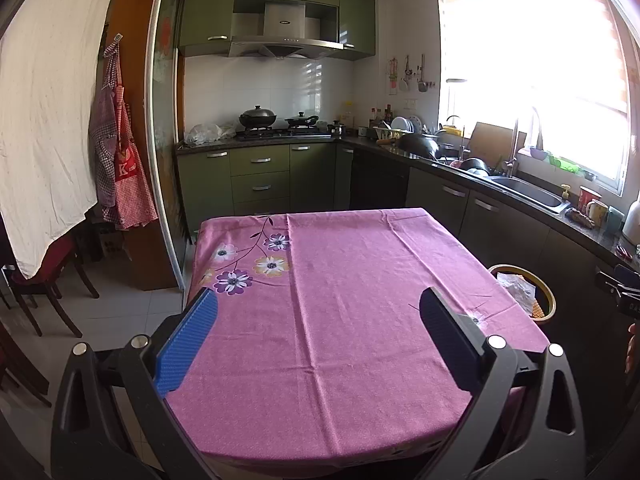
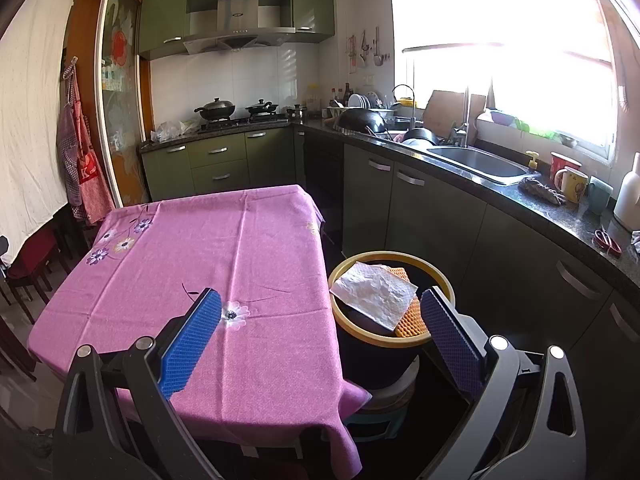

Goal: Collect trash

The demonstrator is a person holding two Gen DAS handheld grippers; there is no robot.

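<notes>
Both grippers are spread wide with nothing in them, the left gripper [image 1: 318, 306] over the pink tablecloth [image 1: 340, 320] and the right gripper [image 2: 320, 310] by the table edge, while the white paper [image 2: 374, 290] and orange wrapper [image 2: 412, 314] sit in the yellow-rimmed bin [image 2: 400, 339] beside the table.

The left claw [image 1: 318, 308] is hovering above the tabletop [image 1: 360, 280] with its jaws standing wide apart and gripping nothing. A pink floral cloth [image 1: 340, 340] is covering the tabletop, and its surface is lying bare between the blue pads [image 1: 188, 344]. A yellow-rimmed bin [image 1: 550, 298] is standing just beside the tabletop's right edge, holding crumpled white paper [image 1: 518, 286] and an orange piece [image 1: 538, 311]. Part of a hand [image 1: 632, 344] is showing at the right border.
</notes>
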